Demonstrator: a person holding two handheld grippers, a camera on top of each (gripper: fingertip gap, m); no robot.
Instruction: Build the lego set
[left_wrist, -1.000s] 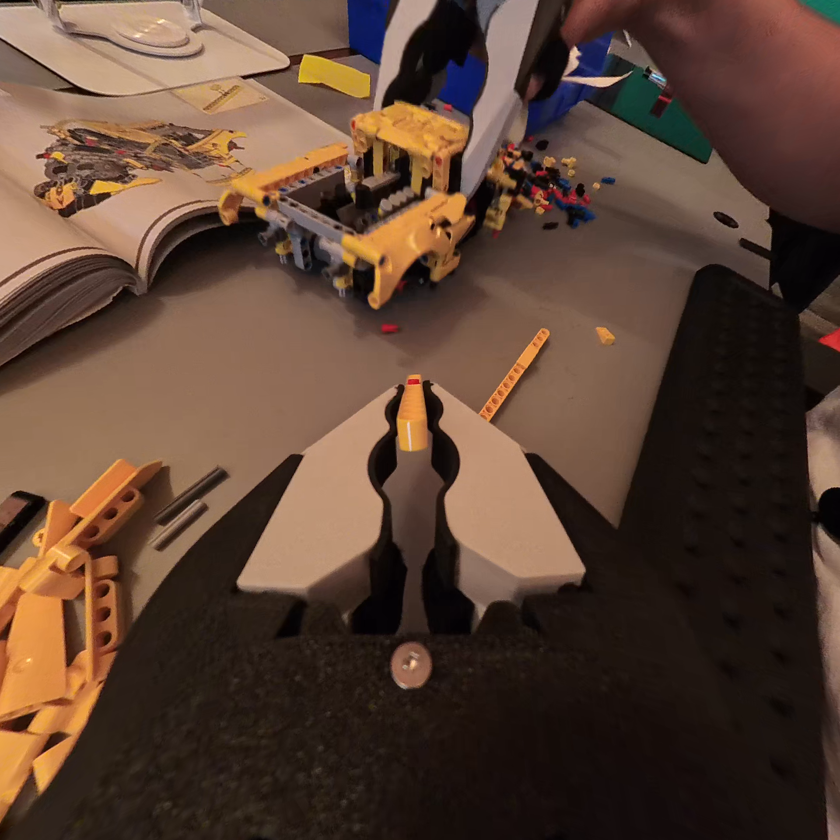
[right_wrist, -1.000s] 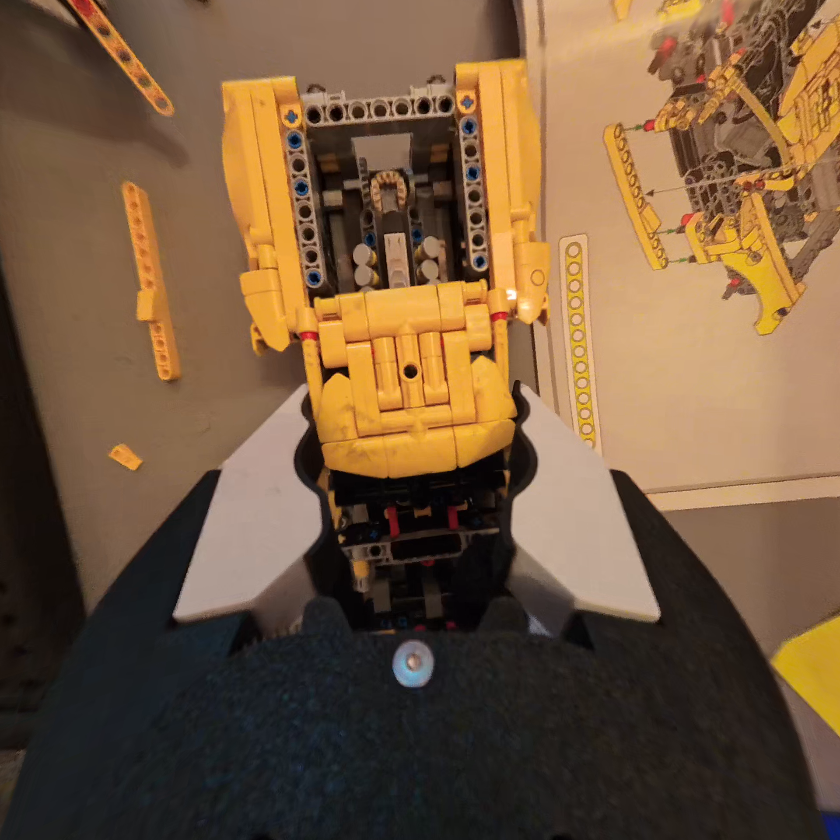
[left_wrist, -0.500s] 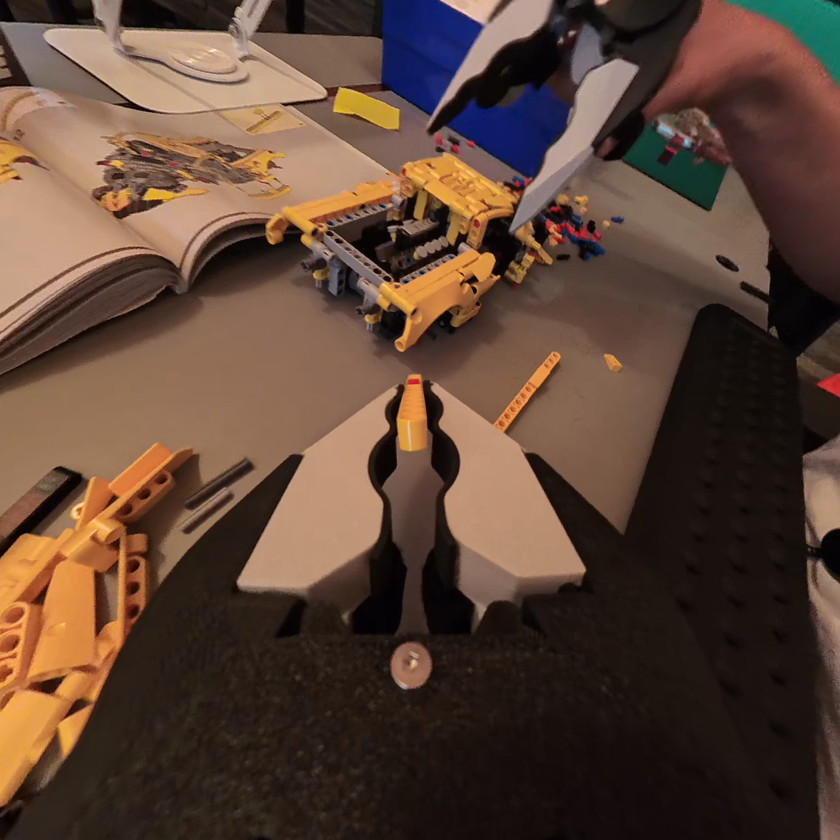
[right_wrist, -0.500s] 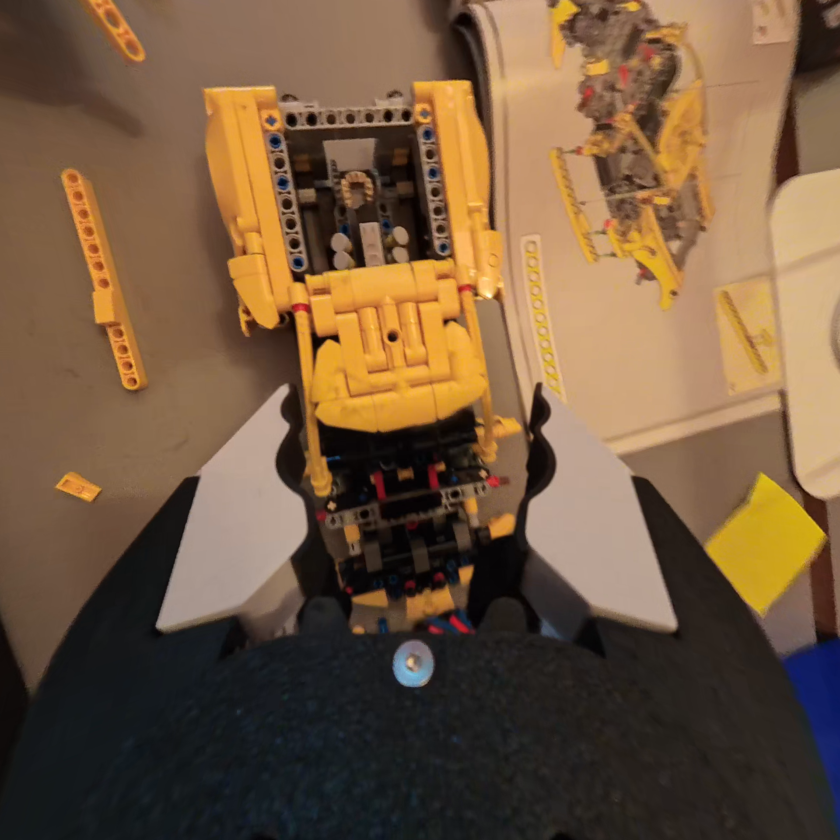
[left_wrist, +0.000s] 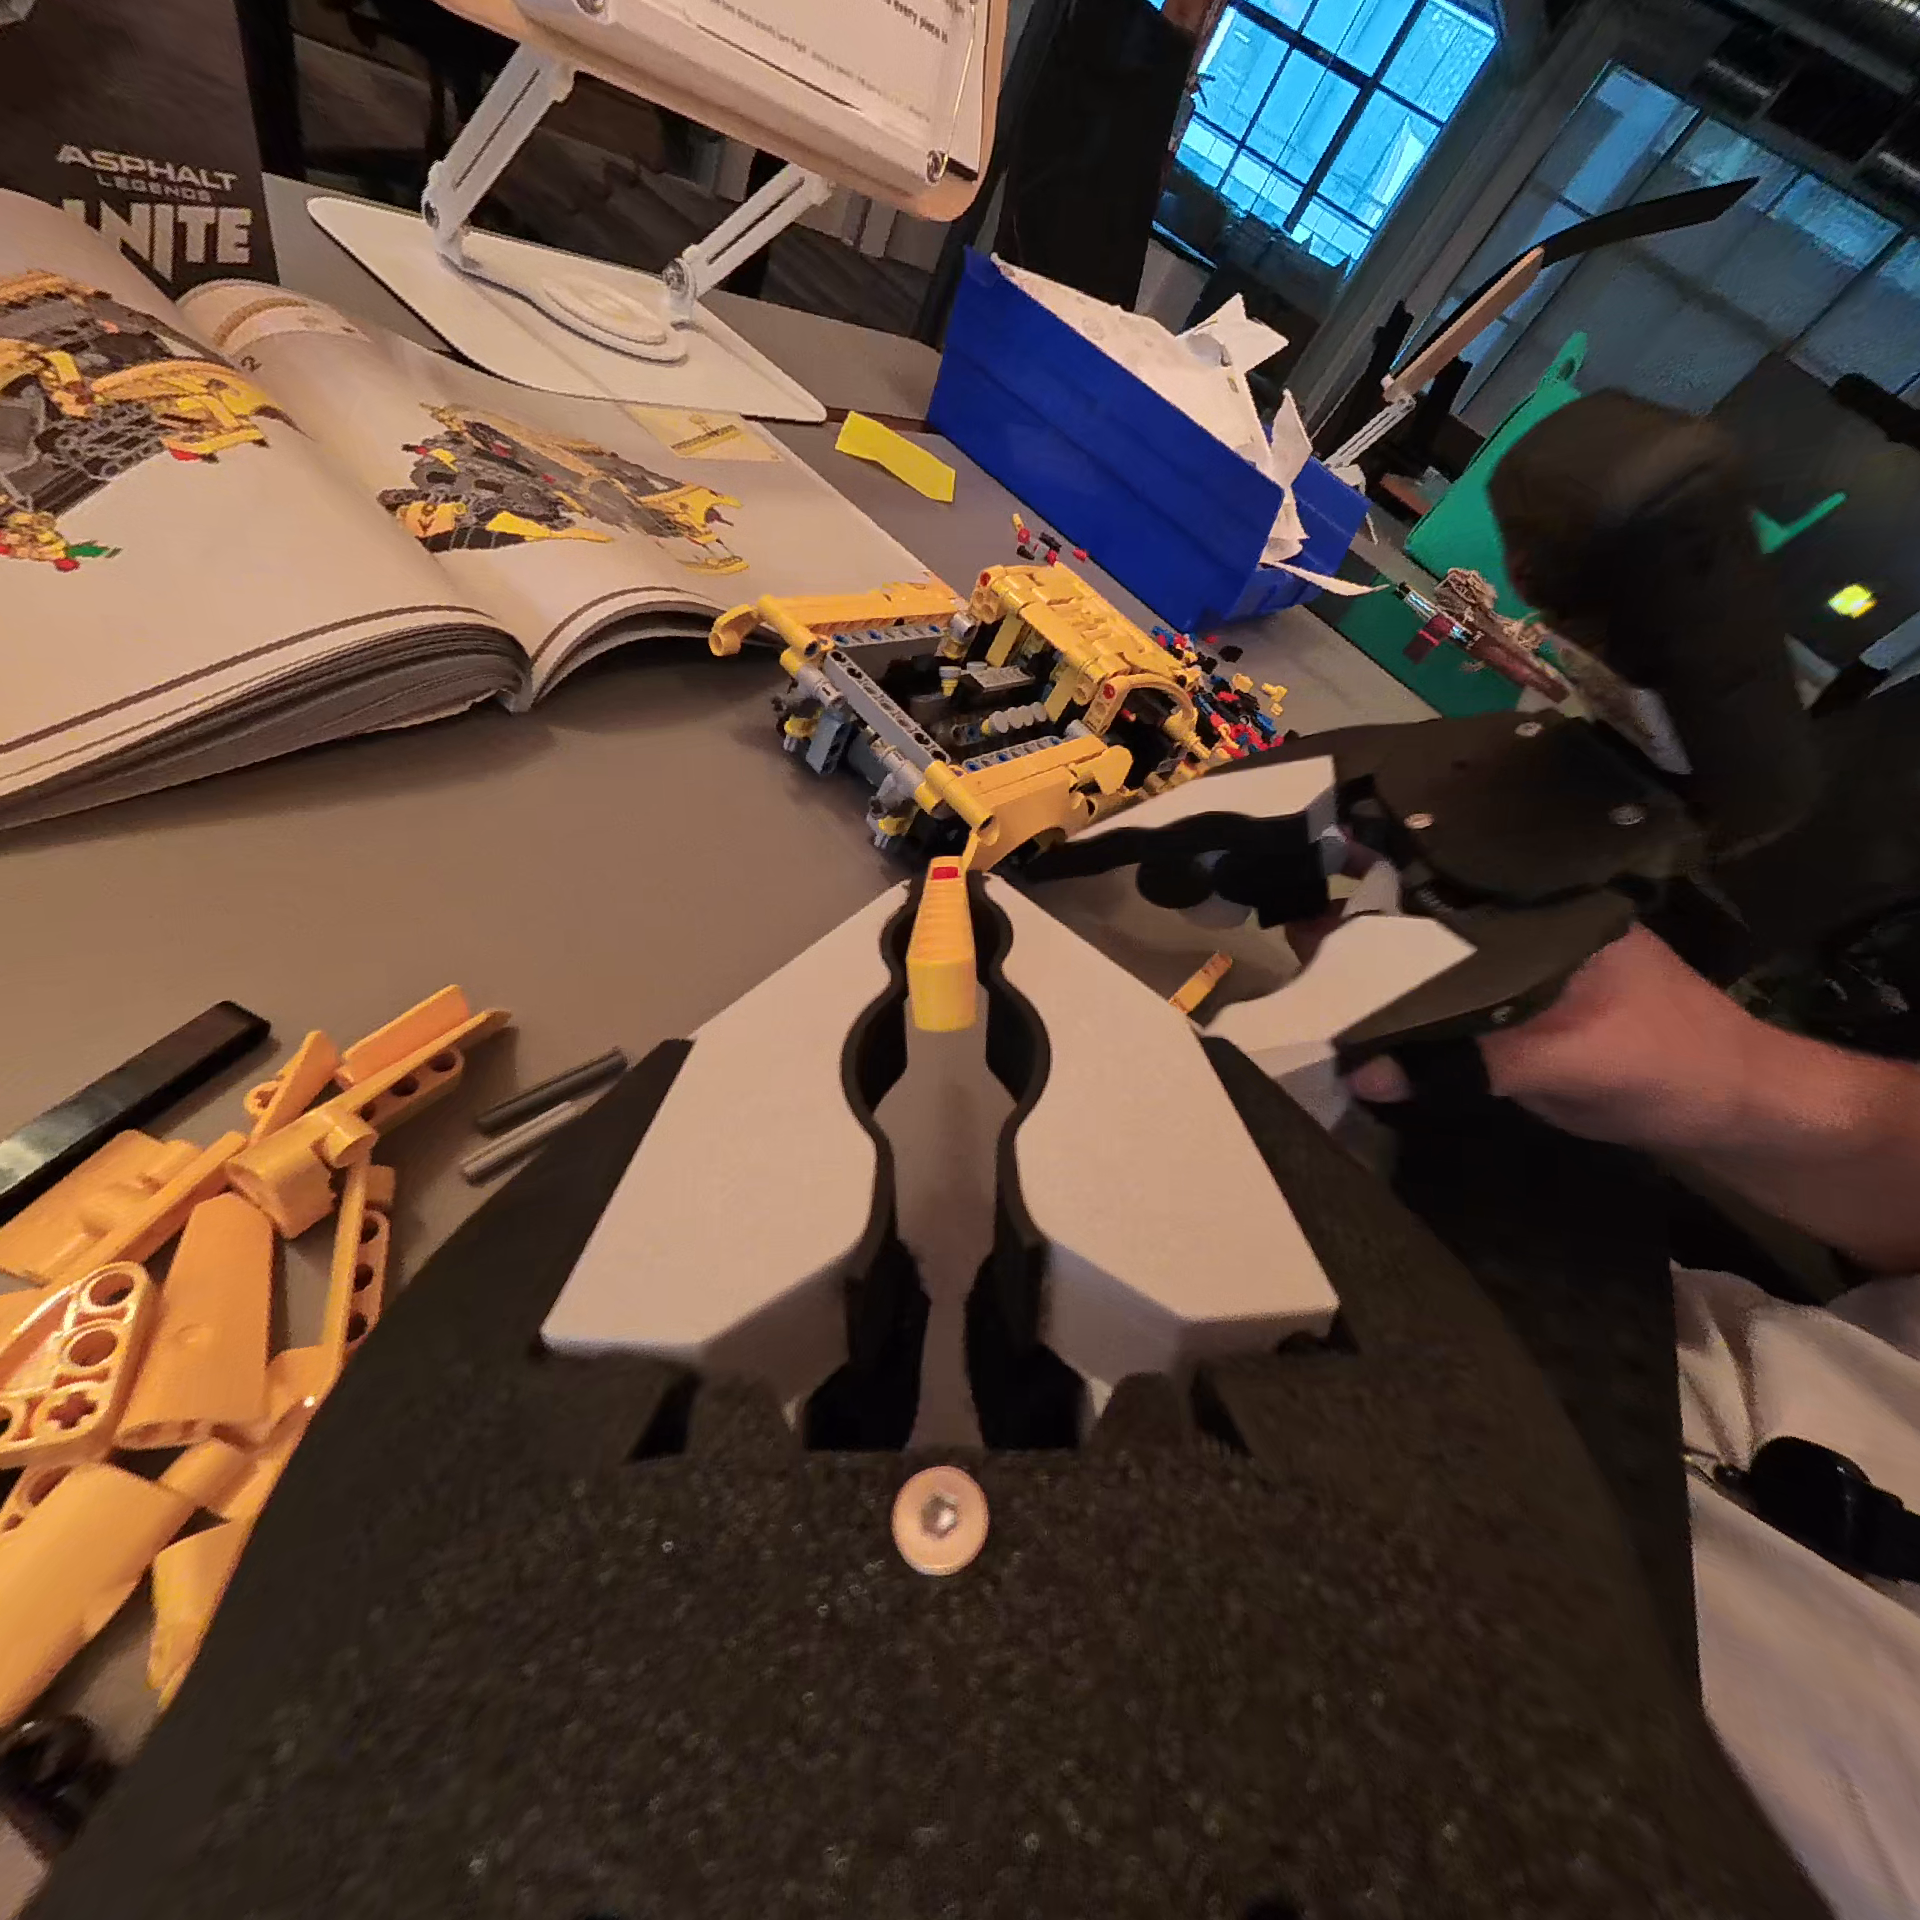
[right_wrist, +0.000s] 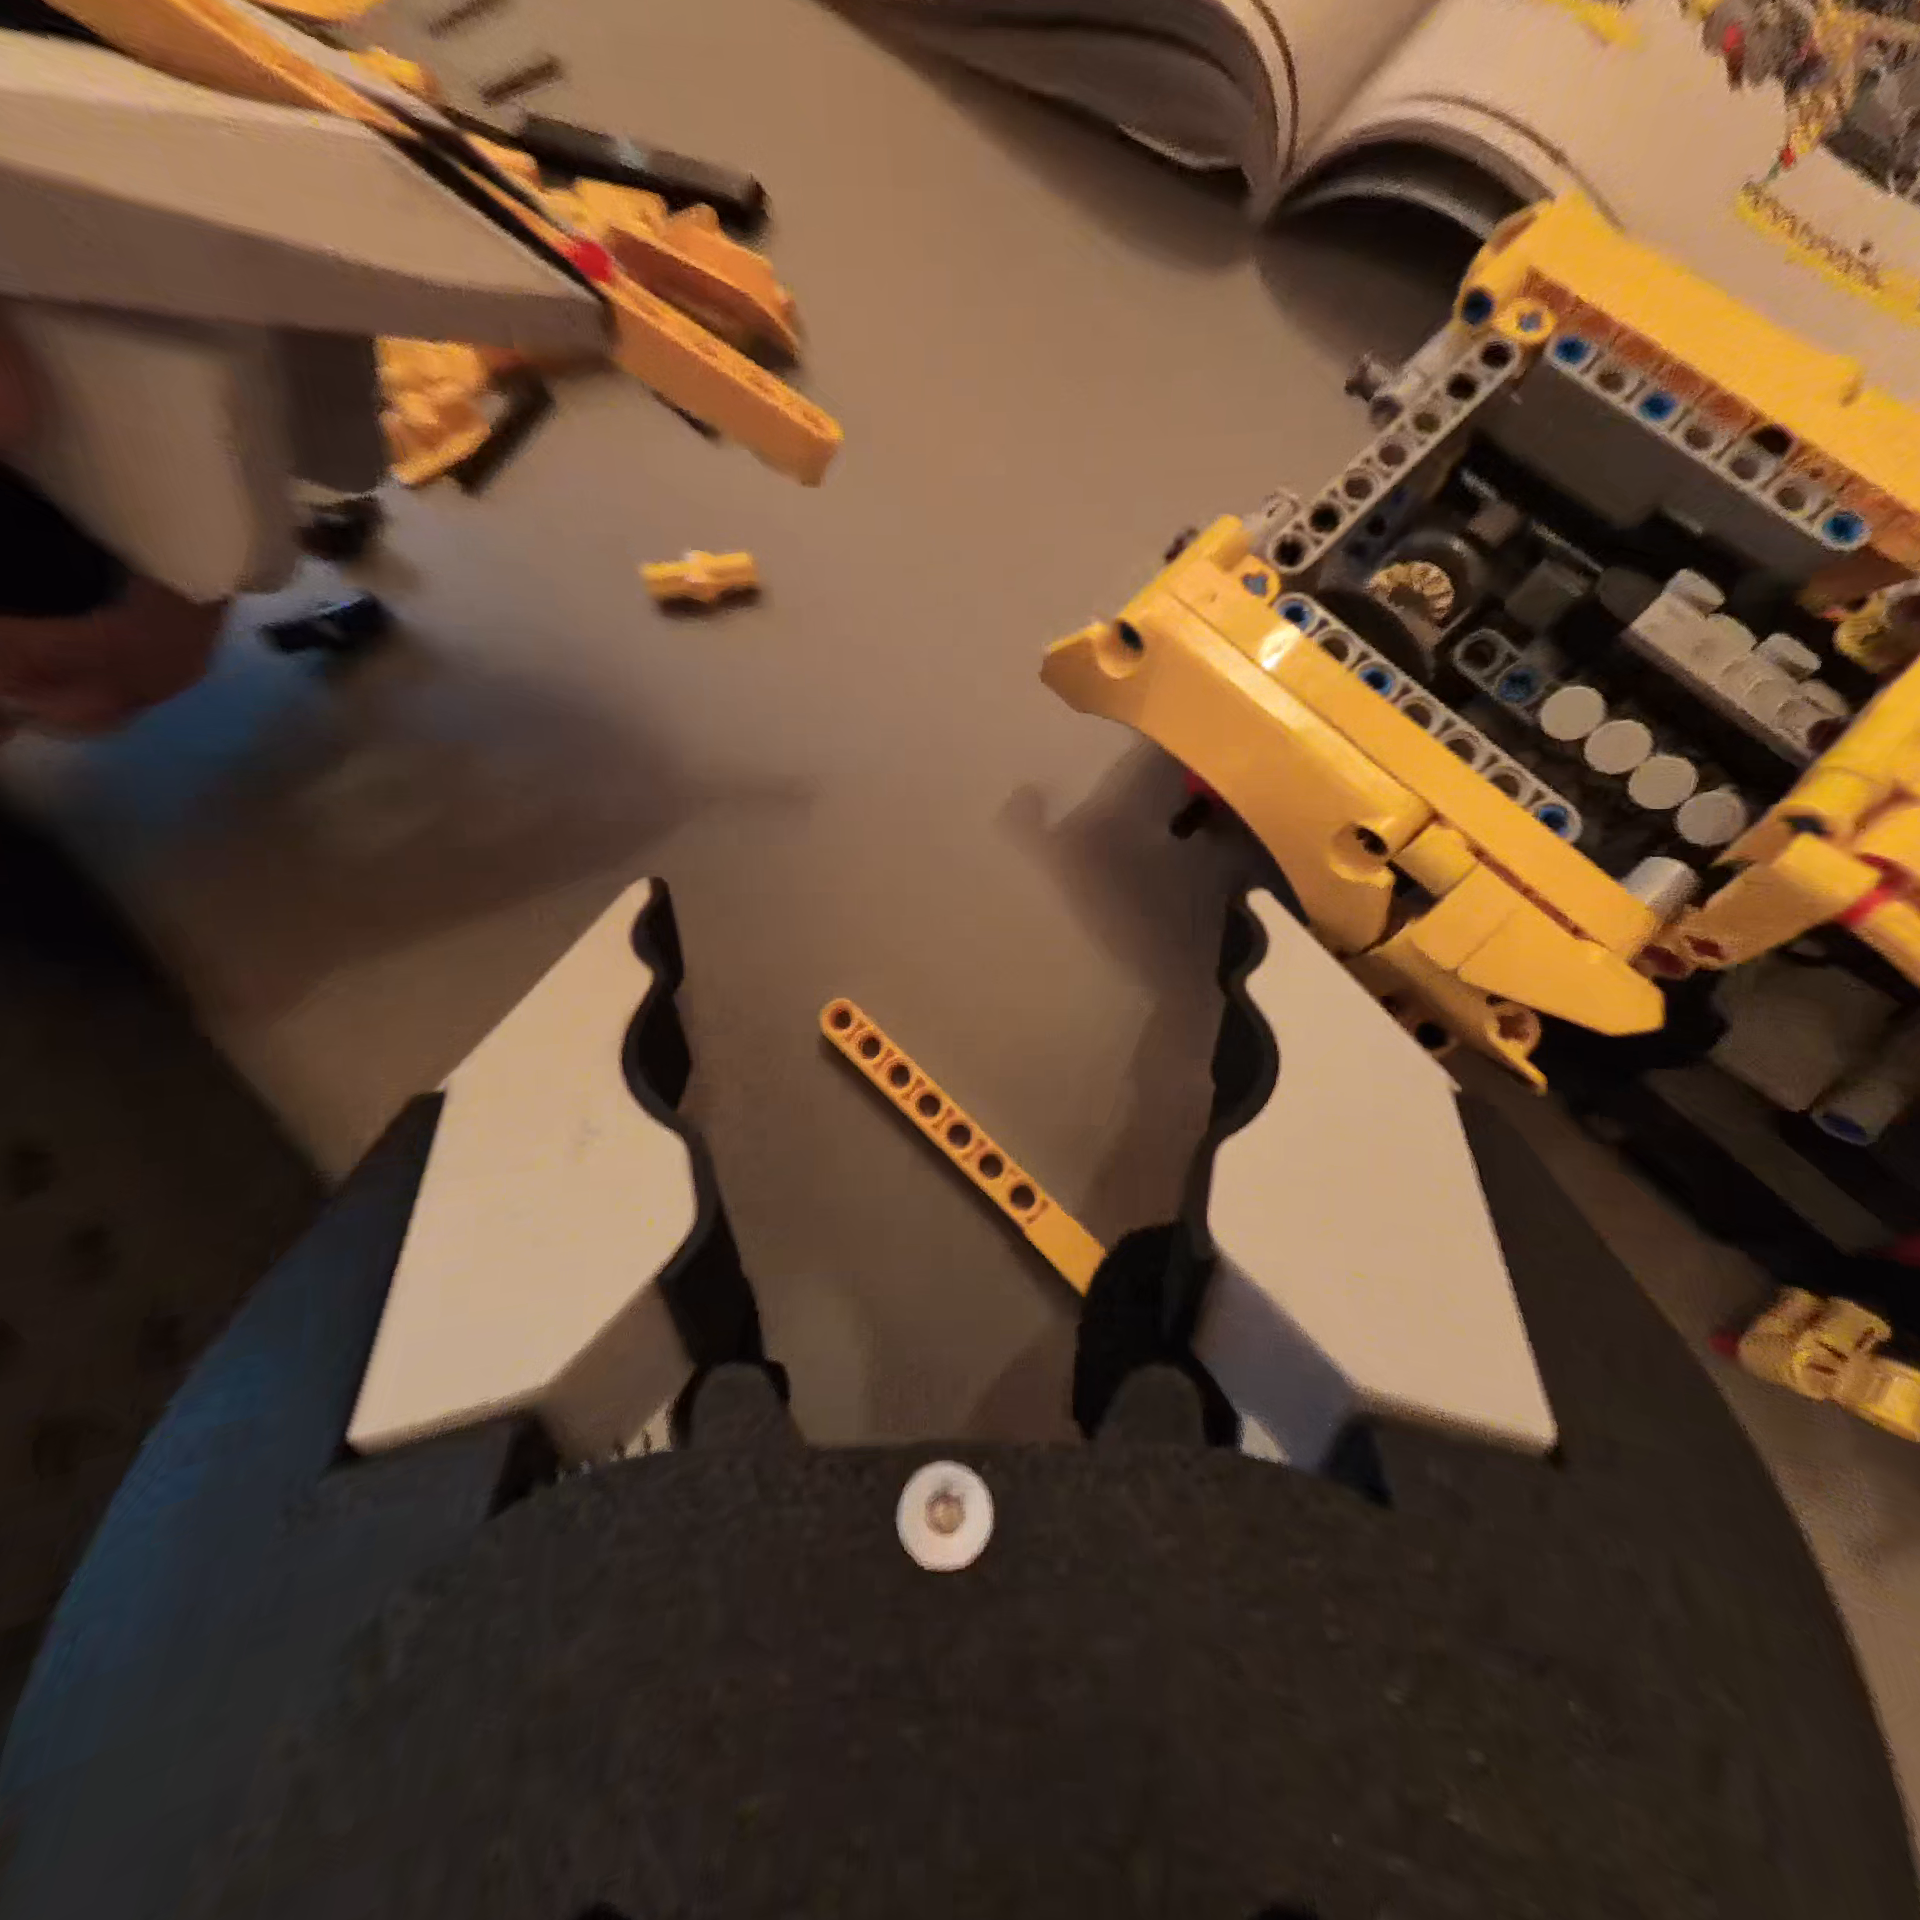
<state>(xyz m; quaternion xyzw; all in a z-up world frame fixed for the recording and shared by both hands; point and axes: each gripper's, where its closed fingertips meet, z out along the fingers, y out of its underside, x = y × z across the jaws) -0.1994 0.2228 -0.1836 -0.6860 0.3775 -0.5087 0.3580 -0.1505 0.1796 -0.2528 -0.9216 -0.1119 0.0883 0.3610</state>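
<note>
**Q:** Where is the model?

**A:** The half-built yellow Lego vehicle (left_wrist: 997, 717) sits on the grey desk (left_wrist: 468, 862), well in from the edges, just beside the open instruction book's (left_wrist: 312, 582) near corner. Its grey beam frame and engine block are open to view from above. My right wrist view has it at the right (right_wrist: 1538, 707), apart from my fingers.

**Q:** Your left gripper?

**A:** My left gripper (left_wrist: 943, 935) is pinched shut on a long yellow Lego piece (left_wrist: 941, 961) with a red pin at its tip. It stands above the desk, pointing toward the vehicle's near yellow side panel.

**Q:** And the right?

**A:** My right gripper (right_wrist: 945, 935) is spread wide, holding nothing. Between its fingers (right_wrist: 551, 1174) a thin yellow beam with holes (right_wrist: 935, 1122) lies flat on the desk; whether it touches the right finger's pad I cannot tell.

**Q:** Around that?

**A:** A small yellow connector (right_wrist: 701, 578) lies alone farther out. Loose yellow panels and beams (left_wrist: 177, 1278) are heaped toward the desk's left edge, two dark axles (left_wrist: 540, 1112) beside them. Small red, blue and black bits (left_wrist: 1236, 696) are scattered behind the vehicle, before a blue bin (left_wrist: 1122, 468) stuffed with paper. A white stand (left_wrist: 582, 301) rests past the book.
</note>
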